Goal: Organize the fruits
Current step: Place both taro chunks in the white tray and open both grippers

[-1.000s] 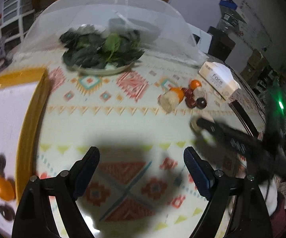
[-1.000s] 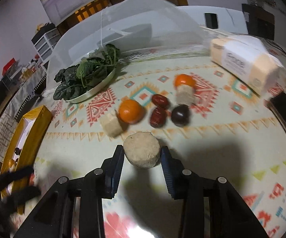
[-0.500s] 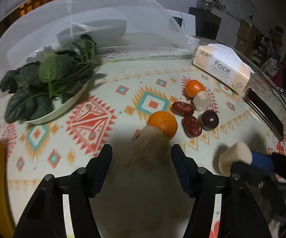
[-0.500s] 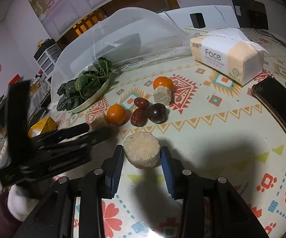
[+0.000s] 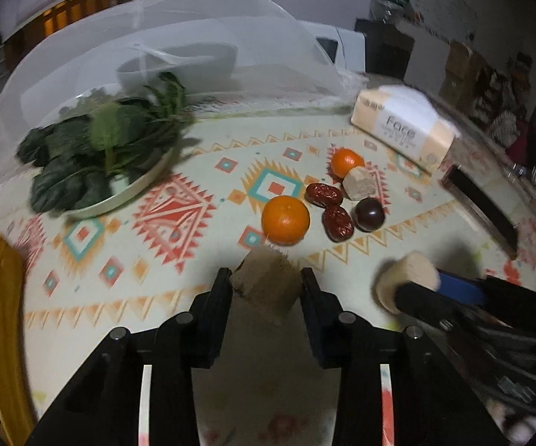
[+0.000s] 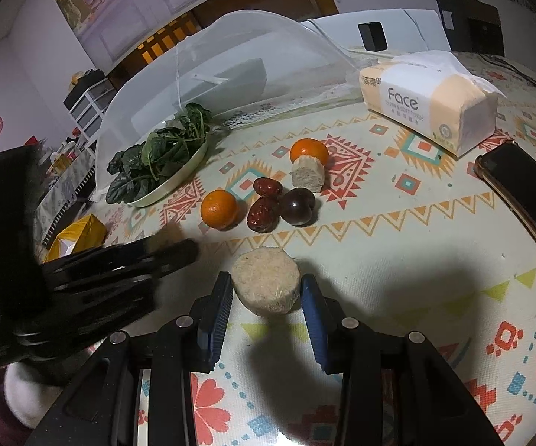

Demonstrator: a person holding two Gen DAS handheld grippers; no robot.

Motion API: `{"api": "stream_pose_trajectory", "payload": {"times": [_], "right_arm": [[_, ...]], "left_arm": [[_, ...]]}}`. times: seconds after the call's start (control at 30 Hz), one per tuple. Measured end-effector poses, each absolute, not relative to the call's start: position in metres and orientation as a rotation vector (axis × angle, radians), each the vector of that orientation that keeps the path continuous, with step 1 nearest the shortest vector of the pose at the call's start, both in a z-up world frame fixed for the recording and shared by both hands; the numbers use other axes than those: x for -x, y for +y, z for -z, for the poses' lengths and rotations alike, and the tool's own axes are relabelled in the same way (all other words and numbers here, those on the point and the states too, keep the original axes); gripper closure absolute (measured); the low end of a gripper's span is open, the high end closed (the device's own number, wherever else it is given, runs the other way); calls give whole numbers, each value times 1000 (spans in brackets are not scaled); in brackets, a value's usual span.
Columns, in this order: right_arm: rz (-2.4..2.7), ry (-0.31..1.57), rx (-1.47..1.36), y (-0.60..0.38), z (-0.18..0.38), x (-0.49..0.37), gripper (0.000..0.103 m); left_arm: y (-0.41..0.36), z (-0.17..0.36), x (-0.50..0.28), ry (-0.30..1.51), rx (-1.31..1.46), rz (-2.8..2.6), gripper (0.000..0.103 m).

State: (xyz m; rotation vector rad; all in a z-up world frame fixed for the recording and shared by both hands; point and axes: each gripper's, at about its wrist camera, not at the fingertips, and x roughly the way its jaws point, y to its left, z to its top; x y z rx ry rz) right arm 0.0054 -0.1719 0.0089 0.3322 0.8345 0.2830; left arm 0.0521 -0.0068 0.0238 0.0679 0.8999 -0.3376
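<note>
Beige, fibrous sugarcane pieces sit in both claws: the left claw [image 5: 264, 284], whose jaws have just been closing, has its pads against the sides of an angular sugarcane chunk [image 5: 266, 286], while the right claw [image 6: 264, 293] is clamped on a round sugarcane slice [image 6: 266, 285]. Just beyond them on the patterned surface [image 6: 435, 230] lies the fruit cluster: a near tangerine [image 6: 219, 209], two red dates [image 6: 264, 204], a dark plum [image 6: 297, 206], and a far tangerine [image 6: 308, 149] touching another sugarcane piece [image 6: 307, 174]. Only the left wrist view catches the yellow tray [image 5: 4, 319] at its left edge, mostly cut off and blurred, so its contents cannot be made out; the right wrist view shows a yellow corner behind the other gripper, but whether it is the same tray I cannot tell. Only the right view shows the tissue pack [image 6: 431, 102] sharply and a dark, gold-rimmed object [image 6: 524, 193] whose identity is unclear. A pale plate [image 6: 171, 182] holds leafy greens [image 6: 160, 156], beside a white mesh food cover [image 6: 238, 59] over a pale bowl [image 6: 227, 81]. Each claw appears in the other's view only as a dark, blurred shape.
</note>
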Motion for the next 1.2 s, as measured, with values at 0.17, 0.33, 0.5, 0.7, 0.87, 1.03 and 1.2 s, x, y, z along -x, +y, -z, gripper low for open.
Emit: {"api": "stream_pose_trajectory", "payload": {"times": [0.17,0.33,0.5,0.7,0.87,1.03,1.2], "right_arm": [[-281,814,-312,-170,-11,-2,62],[-268,812,-265,-162,-14,0,62],[-334,830,-256,-133,-33,11,62],[-477,784,-167,-57,-80,29,62],[-591,799,-103,22,-90,34,62],[-685,832,-34,99,-85,35,62],[-711,867,62,154,-69,24,62]], "left_arm": [[35,-54,-10,847,19,309,67],[103,-78,33,808,144,236,67],[177,-97,67,748,218,113,67],[254,-94,101,711,325,-19,67],[298,-73,128,697,396,-140,67],[315,-53,134,726,397,-197,67],[330,-42,132,733,446,-208,67]]}}
